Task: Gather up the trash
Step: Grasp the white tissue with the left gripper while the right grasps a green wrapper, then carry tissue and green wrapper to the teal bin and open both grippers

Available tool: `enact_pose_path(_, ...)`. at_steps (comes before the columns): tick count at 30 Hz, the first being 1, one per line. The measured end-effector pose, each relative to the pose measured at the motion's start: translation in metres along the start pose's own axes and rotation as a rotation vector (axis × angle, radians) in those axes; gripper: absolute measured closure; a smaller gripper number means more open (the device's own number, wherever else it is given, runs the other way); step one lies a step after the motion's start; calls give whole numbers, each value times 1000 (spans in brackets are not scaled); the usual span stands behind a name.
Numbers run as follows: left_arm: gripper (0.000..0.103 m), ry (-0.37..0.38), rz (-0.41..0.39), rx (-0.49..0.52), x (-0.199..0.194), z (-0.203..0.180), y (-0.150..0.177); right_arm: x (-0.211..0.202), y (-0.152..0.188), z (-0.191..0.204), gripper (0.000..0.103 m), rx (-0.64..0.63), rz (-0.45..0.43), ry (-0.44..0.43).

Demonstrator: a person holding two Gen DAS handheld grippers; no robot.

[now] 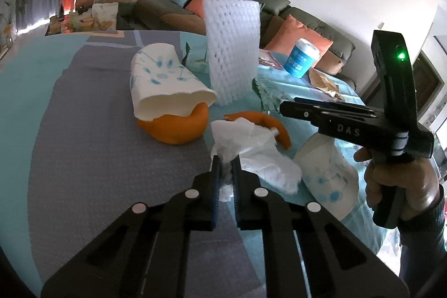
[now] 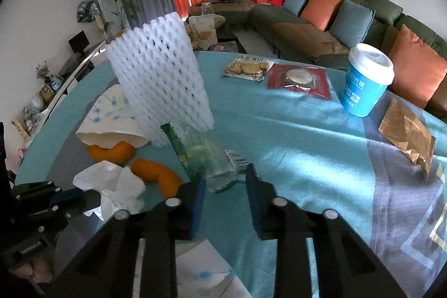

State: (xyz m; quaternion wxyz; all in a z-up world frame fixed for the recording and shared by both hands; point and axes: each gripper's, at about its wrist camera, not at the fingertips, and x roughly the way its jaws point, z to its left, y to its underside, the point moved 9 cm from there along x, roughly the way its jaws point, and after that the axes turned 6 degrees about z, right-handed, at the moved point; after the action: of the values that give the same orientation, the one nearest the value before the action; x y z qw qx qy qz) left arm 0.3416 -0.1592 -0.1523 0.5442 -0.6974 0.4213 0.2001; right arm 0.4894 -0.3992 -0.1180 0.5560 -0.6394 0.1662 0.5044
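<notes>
You are pinching the crumpled white tissue [image 1: 251, 155] in the closed left tool [image 1: 226, 166] on the blue-grey table [image 1: 97, 158] to lift it as trash, while your right tool [image 2: 225, 180], jaws apart, is straddling the clear green-edged plastic wrapper [image 2: 206, 158].

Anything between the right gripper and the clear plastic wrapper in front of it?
Nothing visible. The clear wrapper already lies between the right gripper's fingers, though the pads don't visibly press it. The orange peel lies beside it, clear of the jaws.
</notes>
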Motion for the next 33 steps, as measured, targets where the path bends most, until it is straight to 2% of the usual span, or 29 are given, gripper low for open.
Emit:
enact_pose_path(9, 96, 24, -68, 11, -25, -5, -3, -22, -1, -3, 91, 27, -57, 28)
enact_pose_path(10, 96, 24, -81, 13, -30, -6, -4, -26, -1, -3, 102, 29, -67, 33)
enact_pose_path(18, 96, 26, -142, 12, -65, -3, -5, -51, -4, 0, 102, 37, -119, 54)
enact_pose_path(22, 96, 11, -200, -2, -96, 7, -8, -74, -8, 13, 102, 24, -167, 42)
enact_pose_path(28, 96, -35, -314, -27, -159, 31, -9, -114, -16, 67, 102, -47, -254, -25)
enact_pose_path(33, 96, -89, -390, -53, -211, 60, -1, -127, -21, 122, 102, -108, -294, -96)
